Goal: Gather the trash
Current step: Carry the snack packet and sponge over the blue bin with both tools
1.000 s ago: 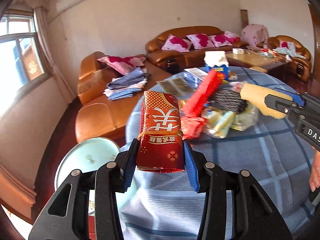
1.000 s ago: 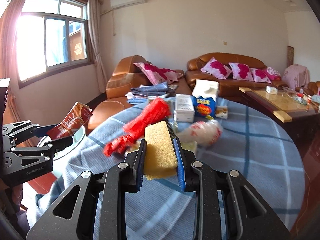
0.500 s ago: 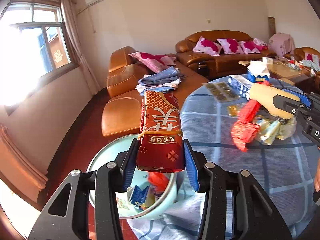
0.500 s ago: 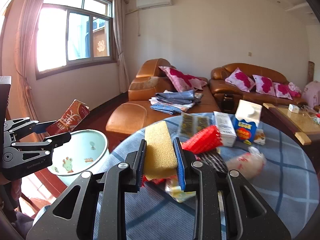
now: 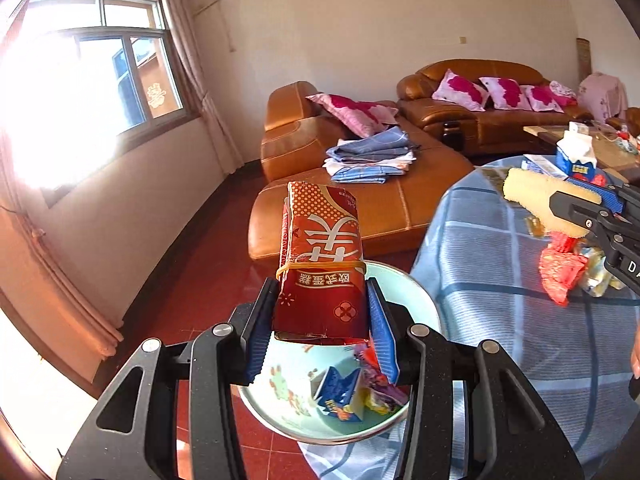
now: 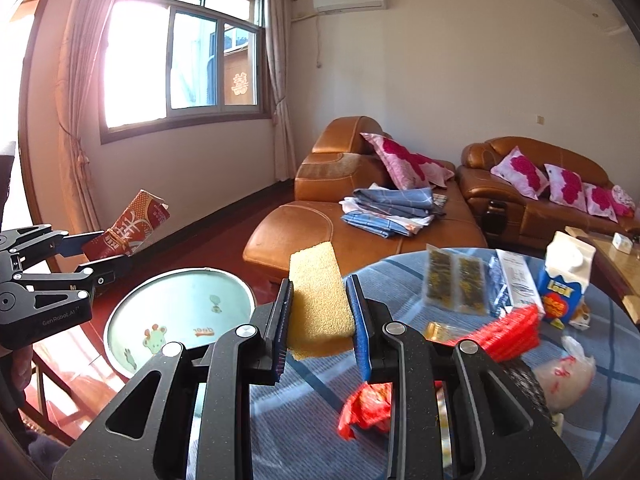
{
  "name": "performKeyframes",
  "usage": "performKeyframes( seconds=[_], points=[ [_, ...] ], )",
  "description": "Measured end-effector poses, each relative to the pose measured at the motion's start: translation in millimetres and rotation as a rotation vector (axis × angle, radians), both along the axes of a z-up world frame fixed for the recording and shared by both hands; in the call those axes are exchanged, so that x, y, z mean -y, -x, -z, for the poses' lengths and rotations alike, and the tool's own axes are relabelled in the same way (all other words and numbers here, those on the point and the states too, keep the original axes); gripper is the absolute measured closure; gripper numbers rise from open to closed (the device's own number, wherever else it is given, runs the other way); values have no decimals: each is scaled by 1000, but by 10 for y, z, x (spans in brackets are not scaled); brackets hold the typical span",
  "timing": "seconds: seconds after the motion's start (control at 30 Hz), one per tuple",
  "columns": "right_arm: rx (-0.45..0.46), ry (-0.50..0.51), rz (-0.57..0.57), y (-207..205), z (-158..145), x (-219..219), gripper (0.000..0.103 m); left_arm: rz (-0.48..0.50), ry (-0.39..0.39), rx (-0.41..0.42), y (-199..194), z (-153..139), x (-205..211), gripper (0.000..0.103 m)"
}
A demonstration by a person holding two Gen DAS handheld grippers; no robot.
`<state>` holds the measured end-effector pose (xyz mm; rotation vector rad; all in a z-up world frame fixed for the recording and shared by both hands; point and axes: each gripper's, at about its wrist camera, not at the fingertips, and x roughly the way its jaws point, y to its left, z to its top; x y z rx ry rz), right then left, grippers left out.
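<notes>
My left gripper (image 5: 322,320) is shut on a red paper carton (image 5: 322,260) bound with a rubber band, and holds it above a pale green basin (image 5: 420,296) that has several wrappers inside. In the right wrist view the carton (image 6: 128,232) sits over the basin's (image 6: 180,304) far left side. My right gripper (image 6: 320,320) is shut on a yellow sponge (image 6: 318,300), above the edge of the round table with the blue checked cloth (image 6: 400,280). The sponge also shows in the left wrist view (image 5: 540,196).
On the table lie red wrappers (image 6: 366,404), a red brush (image 6: 508,332), a milk carton (image 6: 566,280), packets (image 6: 456,284) and a plastic bag (image 6: 564,376). Brown leather sofas (image 6: 360,232) with folded cloths and pink cushions stand behind. The floor is red tile.
Both grippers have swung left, away from the table's middle. The left one has carried the carton from over the table to above the basin. Both grips are unchanged.
</notes>
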<state>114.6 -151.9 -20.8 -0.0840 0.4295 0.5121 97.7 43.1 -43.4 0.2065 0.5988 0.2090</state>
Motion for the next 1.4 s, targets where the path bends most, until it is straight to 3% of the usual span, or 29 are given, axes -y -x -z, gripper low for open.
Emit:
performKeyframes(
  seconds=[0.67, 1.4],
  points=[
    [25, 28, -143, -184, 108, -616, 76, -126, -85, -24, 1, 24, -449, 59],
    [40, 67, -250, -122, 206, -789, 76, -118, -116, -52, -30, 58, -473, 59]
  ],
)
